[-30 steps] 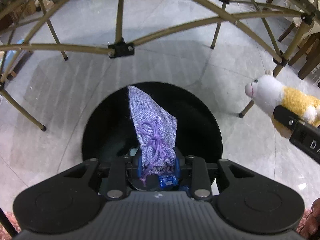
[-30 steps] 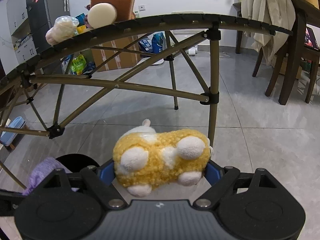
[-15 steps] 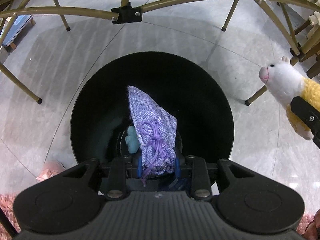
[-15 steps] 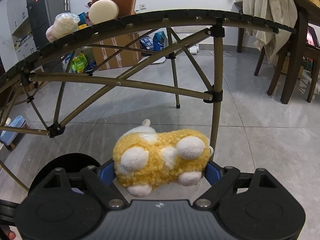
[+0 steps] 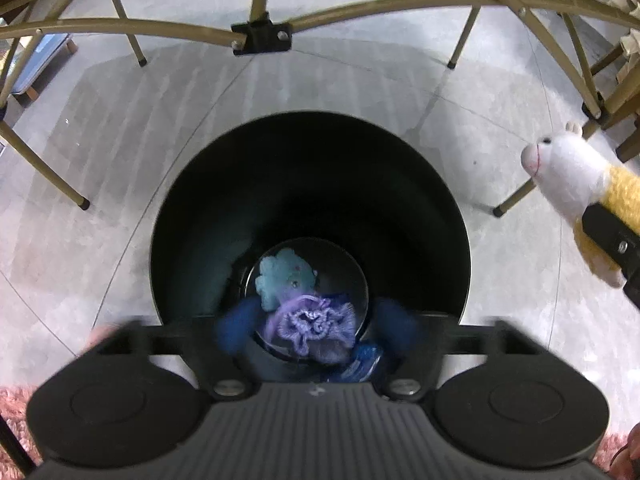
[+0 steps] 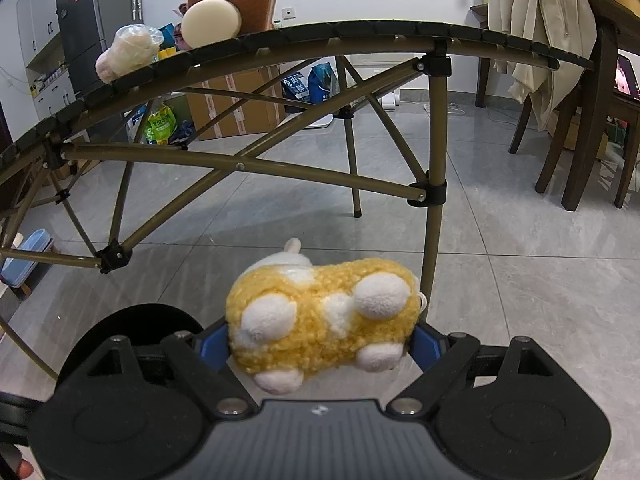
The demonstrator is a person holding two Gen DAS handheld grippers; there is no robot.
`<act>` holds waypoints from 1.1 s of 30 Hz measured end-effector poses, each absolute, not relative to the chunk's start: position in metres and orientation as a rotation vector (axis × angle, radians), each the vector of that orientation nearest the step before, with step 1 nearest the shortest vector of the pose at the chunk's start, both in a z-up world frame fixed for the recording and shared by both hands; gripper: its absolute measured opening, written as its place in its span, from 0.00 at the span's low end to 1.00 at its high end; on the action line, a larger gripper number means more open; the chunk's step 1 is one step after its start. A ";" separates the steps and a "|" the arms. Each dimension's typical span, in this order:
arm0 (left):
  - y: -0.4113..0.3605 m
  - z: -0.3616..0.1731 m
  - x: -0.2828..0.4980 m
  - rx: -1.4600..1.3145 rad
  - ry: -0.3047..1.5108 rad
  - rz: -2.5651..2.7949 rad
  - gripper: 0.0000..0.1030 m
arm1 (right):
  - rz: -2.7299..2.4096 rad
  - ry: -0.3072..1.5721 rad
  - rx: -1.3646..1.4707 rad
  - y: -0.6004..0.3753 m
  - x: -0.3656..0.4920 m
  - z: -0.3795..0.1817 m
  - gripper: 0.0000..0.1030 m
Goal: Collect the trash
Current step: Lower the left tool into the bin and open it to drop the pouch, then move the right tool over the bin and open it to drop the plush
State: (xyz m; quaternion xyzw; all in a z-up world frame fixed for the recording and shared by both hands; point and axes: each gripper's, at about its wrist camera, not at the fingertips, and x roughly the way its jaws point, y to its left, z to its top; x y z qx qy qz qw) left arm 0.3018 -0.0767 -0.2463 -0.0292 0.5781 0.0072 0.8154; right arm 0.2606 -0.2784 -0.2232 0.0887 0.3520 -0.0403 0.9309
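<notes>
In the left wrist view I look almost straight down into a black round bin (image 5: 308,184) on the floor. My left gripper (image 5: 316,330) hangs over its near rim, its jaws opening and blurred. The purple drawstring pouch (image 5: 312,324) is free of the pads and lies down inside the bin, beside a light blue soft toy (image 5: 280,276) and a blue wrapper (image 5: 364,364). My right gripper (image 6: 320,344) is shut on a yellow and white plush toy (image 6: 320,316), held in the air right of the bin (image 6: 132,324). The plush toy (image 5: 568,176) also shows at the left wrist view's right edge.
A folding table's brown frame (image 6: 240,166) arches over the floor behind the bin. On its top lie a plastic cup (image 6: 128,52) and a round sponge (image 6: 212,28). Dark wooden chairs (image 6: 580,120) stand at the right. A pink rug (image 5: 16,404) borders the near floor.
The left gripper tipped down over the bin and its jaws sprang apart. The purple pouch left the pads and dropped into the bin. The right gripper kept still with the plush toy.
</notes>
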 end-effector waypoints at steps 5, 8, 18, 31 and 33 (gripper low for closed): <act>-0.075 -0.240 0.301 -0.056 1.214 0.031 1.00 | -0.086 0.723 0.181 -0.279 0.260 -0.224 0.85; -0.073 -0.240 0.303 -0.057 1.218 0.036 1.00 | -0.086 0.723 0.180 -0.278 0.260 -0.224 0.85; -0.073 -0.231 0.298 -0.030 1.196 0.035 1.00 | -0.086 0.720 0.185 -0.279 0.259 -0.221 0.85; -0.060 -0.198 0.284 -0.004 1.077 0.052 1.00 | -0.058 0.705 0.152 -0.272 0.234 -0.202 0.85; -0.056 -0.192 0.280 -0.001 1.055 0.060 1.00 | -0.053 0.698 0.147 -0.270 0.229 -0.197 0.85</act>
